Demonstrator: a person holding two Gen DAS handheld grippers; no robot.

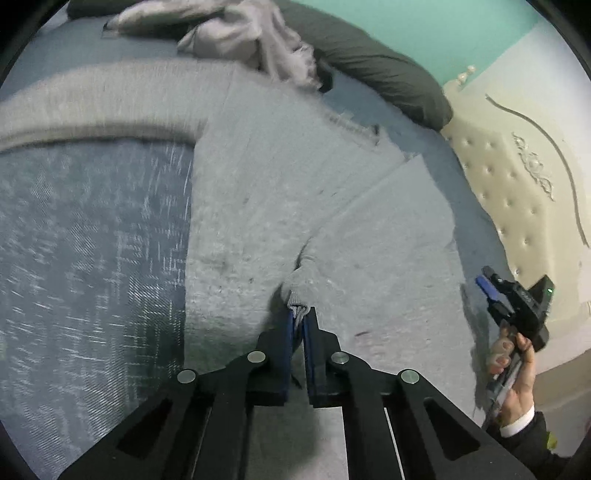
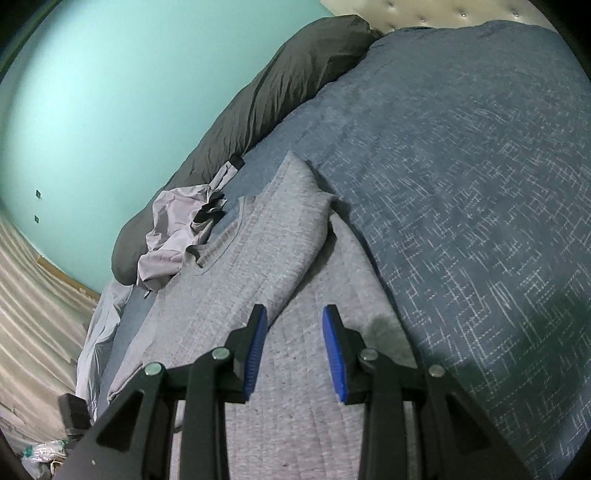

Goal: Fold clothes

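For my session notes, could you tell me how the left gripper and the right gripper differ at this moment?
The left gripper is shut on a bunched sleeve cuff of the grey sweater; the right gripper is open and holds nothing. The left pulls fabric taut, while the right hangs above the sweater, apart from it. Both have black bodies and blue pads.

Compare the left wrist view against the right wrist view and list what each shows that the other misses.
Left wrist only: the left claw shut on a bunched sleeve cuff of the grey sweater, the right claw in a person's hand, and the cream tufted headboard.

Right wrist only: the right claw's own open blue pads above the sweater, the sweater's neckline, and striped flooring.

Both: the sweater, blue bedspread, dark pillow, crumpled lilac garment, teal wall.
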